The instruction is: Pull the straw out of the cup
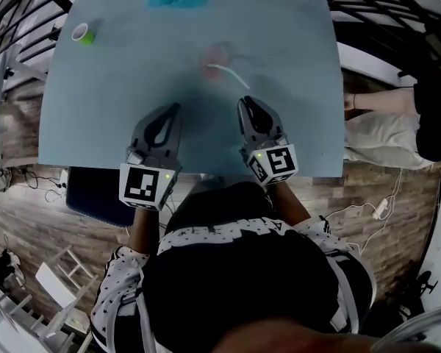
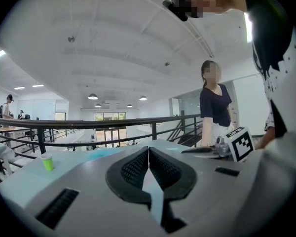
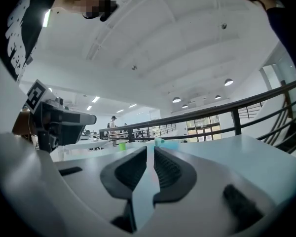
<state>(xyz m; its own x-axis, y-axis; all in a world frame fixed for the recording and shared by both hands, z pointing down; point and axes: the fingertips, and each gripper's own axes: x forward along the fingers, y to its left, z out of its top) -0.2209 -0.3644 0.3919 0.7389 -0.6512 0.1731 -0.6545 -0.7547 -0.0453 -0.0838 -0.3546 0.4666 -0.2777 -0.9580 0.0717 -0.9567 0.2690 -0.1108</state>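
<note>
This is a large open indoor hall, seemingly an upper gallery of an office or lab building. A white vaulted ceiling (image 2: 113, 48) with round lamps (image 2: 92, 97) spans the upper frame, and a black railing (image 2: 89, 122) crosses mid-frame before distant glazed doors (image 2: 108, 132). The pale blue worktop (image 1: 95, 123) stands on a wood-look floor (image 1: 29, 219) with loose cables (image 1: 367, 208) at right, and a bystander (image 2: 214, 107) stands nearby.
</note>
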